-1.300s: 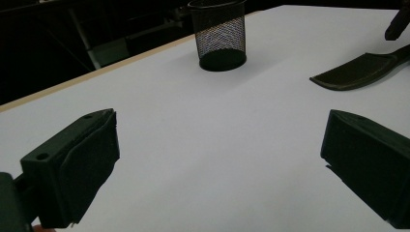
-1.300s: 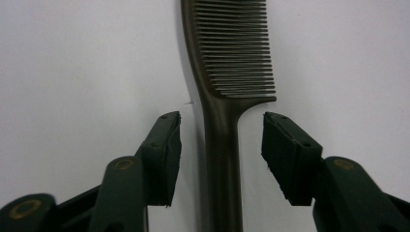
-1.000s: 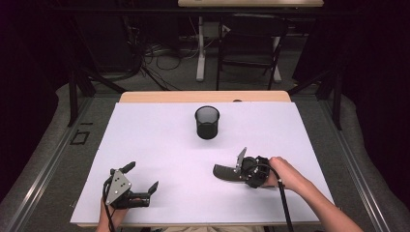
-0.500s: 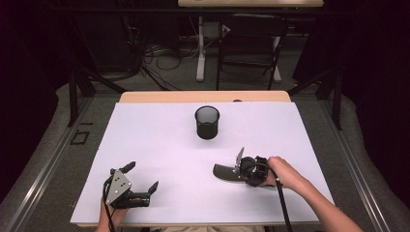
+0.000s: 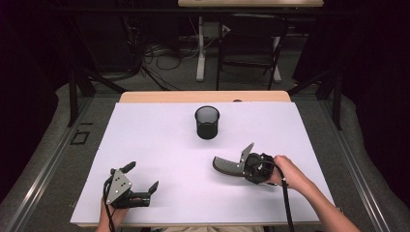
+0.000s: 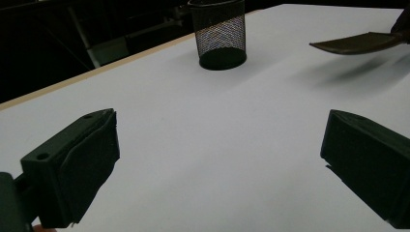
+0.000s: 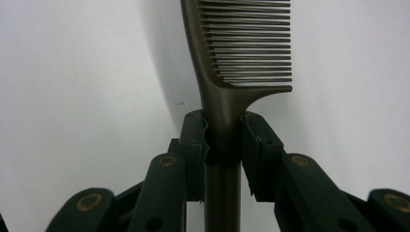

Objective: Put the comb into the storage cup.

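Observation:
A dark brown comb (image 5: 225,166) hovers just above the white table, its teeth end pointing left. My right gripper (image 5: 244,167) is shut on the comb's handle. Its jaws have just been closing, and in the right gripper view the pads (image 7: 195,140) press the handle of the comb (image 7: 241,53) from both sides. My left gripper (image 5: 141,177) rests at the table's front left, open, with nothing between its jaws (image 6: 217,159). In the left gripper view the comb (image 6: 358,42) is at the upper right.
A black mesh cup (image 5: 207,122) stands upright at the middle back of the white table sheet (image 5: 159,140); it is also in the left gripper view (image 6: 220,34). Beyond the table's wooden far edge (image 5: 203,96) stand desk legs, cables and a chair.

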Demonstrator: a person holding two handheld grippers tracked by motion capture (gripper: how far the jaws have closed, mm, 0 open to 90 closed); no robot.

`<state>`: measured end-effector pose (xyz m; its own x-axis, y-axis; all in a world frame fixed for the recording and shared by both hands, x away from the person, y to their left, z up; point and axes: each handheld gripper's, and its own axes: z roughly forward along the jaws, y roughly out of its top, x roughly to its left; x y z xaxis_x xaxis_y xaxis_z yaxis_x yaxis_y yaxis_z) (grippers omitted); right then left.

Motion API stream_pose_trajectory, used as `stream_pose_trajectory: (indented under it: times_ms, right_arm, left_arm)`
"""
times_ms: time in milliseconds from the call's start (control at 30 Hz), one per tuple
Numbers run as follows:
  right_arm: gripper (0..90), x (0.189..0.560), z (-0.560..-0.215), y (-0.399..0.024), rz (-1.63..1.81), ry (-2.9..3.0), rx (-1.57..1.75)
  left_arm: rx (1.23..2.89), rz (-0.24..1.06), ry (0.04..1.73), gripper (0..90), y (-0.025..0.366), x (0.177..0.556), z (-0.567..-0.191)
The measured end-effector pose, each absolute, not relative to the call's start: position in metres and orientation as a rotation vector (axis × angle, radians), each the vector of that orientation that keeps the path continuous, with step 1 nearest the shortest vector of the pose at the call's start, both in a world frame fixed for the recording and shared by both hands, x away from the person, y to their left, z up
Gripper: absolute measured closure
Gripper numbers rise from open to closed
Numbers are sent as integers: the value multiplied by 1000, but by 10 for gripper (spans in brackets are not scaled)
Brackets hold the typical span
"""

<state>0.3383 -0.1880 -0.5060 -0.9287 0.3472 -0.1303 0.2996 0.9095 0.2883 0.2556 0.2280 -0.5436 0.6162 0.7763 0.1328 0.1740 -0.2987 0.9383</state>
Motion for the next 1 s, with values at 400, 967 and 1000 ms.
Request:
stream_pose_trajectory:
  times_ms: [400, 967, 1000]
  right_arm:
    - [724, 337, -496, -201, 587, 2825, 593]
    - [724, 333, -487, -218, 814, 2713, 685]
    - [724, 333, -487, -219, 829, 2703, 694]
  left_arm:
    - [1809, 731, 767, 2, 228, 255, -543]
    - [1806, 734, 766, 2, 229, 255, -543]
    - [1806, 734, 766, 2, 229, 255, -543]
